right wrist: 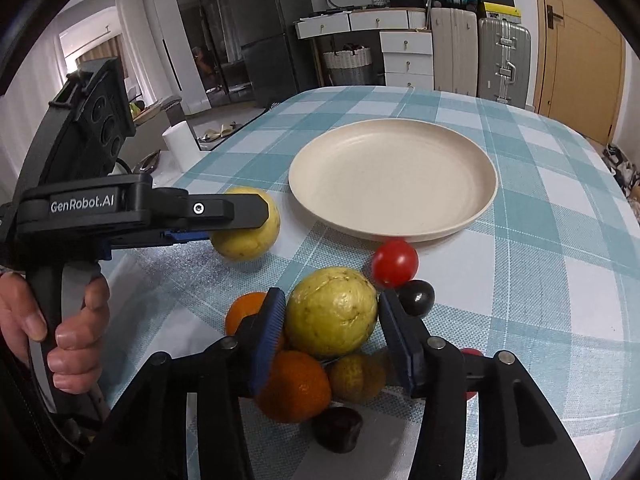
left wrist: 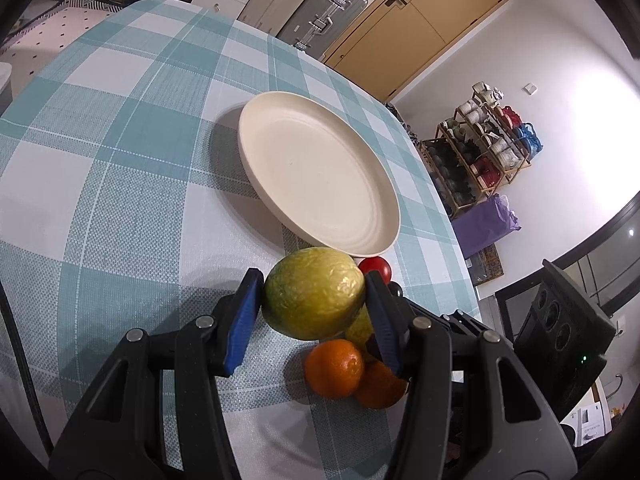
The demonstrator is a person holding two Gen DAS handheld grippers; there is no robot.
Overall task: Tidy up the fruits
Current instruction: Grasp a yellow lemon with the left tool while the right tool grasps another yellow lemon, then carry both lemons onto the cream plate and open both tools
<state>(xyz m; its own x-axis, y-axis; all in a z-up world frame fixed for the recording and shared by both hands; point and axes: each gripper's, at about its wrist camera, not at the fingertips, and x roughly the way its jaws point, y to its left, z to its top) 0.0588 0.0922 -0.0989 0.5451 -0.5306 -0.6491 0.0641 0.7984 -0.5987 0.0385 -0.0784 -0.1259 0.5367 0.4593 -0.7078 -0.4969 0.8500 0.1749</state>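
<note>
Both hand-held grippers carry fruit: the left hand-held gripper pinches a yellow-green guava between its blue pads, lifted just short of the near rim of the cream plate, and the right hand-held gripper looks pressed onto a second guava, though a sliver of gap at its right pad makes that contact uncertain. Seen from the right wrist, the left one's guava hangs to the left of the plate and just off the surface. The plate holds nothing yet. On the near side of the plate sits the remaining heap: a red tomato almost at the rim, a dark plum beside it, then two oranges, a smaller yellow fruit and another dark fruit under the right fingers. The likely risk is the round, waxy guavas slipping or rotating in the flat pads while travelling to the plate. A low carry could also clip the heap and send the tomato rolling across the checked cloth.
</note>
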